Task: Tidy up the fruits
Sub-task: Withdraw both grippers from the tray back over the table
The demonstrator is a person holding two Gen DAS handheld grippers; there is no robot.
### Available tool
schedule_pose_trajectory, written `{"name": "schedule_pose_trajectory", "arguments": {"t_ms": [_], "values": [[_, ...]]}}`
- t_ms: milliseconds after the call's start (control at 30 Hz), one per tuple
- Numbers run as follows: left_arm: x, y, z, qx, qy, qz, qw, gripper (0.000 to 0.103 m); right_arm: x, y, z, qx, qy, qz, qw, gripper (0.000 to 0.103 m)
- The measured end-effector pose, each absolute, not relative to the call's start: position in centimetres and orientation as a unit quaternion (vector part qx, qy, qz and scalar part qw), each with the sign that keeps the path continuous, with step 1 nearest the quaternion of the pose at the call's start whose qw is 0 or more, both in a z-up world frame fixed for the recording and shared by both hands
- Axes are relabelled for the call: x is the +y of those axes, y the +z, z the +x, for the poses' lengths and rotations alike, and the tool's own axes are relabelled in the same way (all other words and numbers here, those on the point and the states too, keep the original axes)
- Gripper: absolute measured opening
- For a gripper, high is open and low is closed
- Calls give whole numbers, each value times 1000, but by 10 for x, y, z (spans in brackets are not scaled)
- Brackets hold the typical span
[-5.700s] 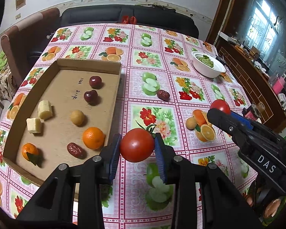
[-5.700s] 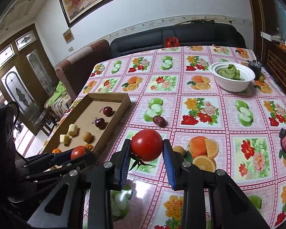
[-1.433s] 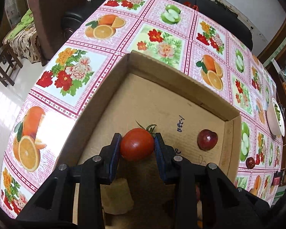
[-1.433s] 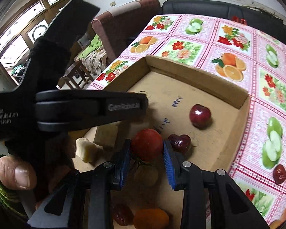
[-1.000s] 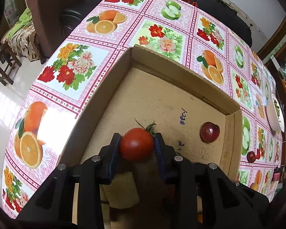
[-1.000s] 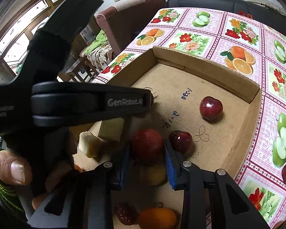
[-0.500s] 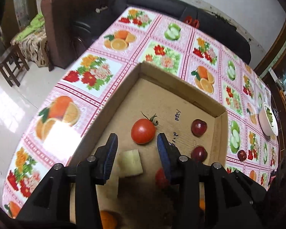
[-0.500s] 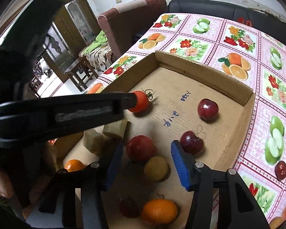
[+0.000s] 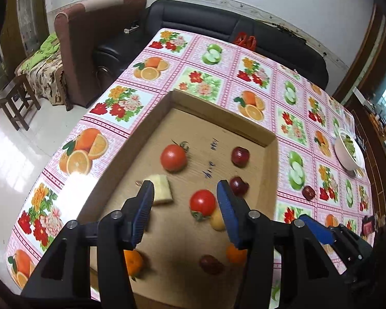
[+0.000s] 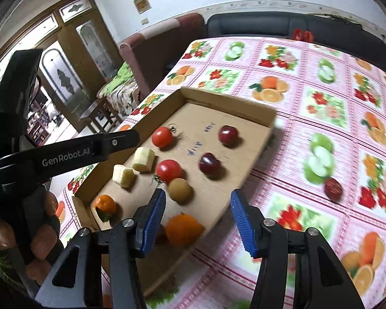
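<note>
Both tomatoes used to be squeezed in the grippers; now they sit loose in the cardboard box, and both grippers have pulled up and away.

Left wrist view: the left gripper (image 9: pixel 185 204) points steeply down over the cardboard box (image 9: pixel 220 128). Its jaws are opening and hold nothing. One tomato (image 9: pixel 173 157) lies in the middle of the frame, near the far left wall of the box. The second tomato (image 9: pixel 202 203) shows in the gap between the blue pads, but it rests on the box floor below them. A pale fruit chunk (image 9: pixel 163 189) lies just beside the left pad. Two dark cherries (image 9: pixel 240 156) lie to the right, near the right wall. There is bare cardboard at the far end of the box. A white bowl (image 9: pixel 348 154) sits far off at the right edge, on the flowered tablecloth (image 9: pixel 131 103).

Right wrist view: the right gripper (image 10: pixel 196 217) hangs over the near right edge of the box (image 10: pixel 257 119), jaws apart and empty. An orange (image 10: pixel 184 229) lies low in the frame by the left pad. The left gripper's arm (image 10: pixel 72 154) crosses the left side, held by a hand (image 10: pixel 18 234). A dark date (image 10: pixel 333 188) lies alone on the cloth at the right, well apart from the box.
</note>
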State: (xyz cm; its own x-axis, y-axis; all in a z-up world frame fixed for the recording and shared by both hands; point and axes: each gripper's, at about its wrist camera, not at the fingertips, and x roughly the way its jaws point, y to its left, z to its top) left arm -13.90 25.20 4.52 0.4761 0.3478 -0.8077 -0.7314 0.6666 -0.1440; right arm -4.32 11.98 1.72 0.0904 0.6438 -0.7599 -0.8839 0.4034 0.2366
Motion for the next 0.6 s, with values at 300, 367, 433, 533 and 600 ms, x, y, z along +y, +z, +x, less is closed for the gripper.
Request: {"name": "schedule_pose_trajectory", "arguments": {"t_ms": [300,367,433,533,600], "values": [[200,56,-135,387,314,-204,843,49,47,29,-31,413,485,-120,762,54],[190,57,-132,390,304,-200,846,49,32,31,-26,411,474,-116,770,54],[179,57,-129,394,294,-195,849,49,17,33,-24,406,463,-115,779,54],[165,57,-126,398,283,-187,852,49,-4,34,-21,404,448,-110,790,54],[159,57,-124,400,278,-185,853,49,-15,32,-18,407,439,-107,794,55]]}}
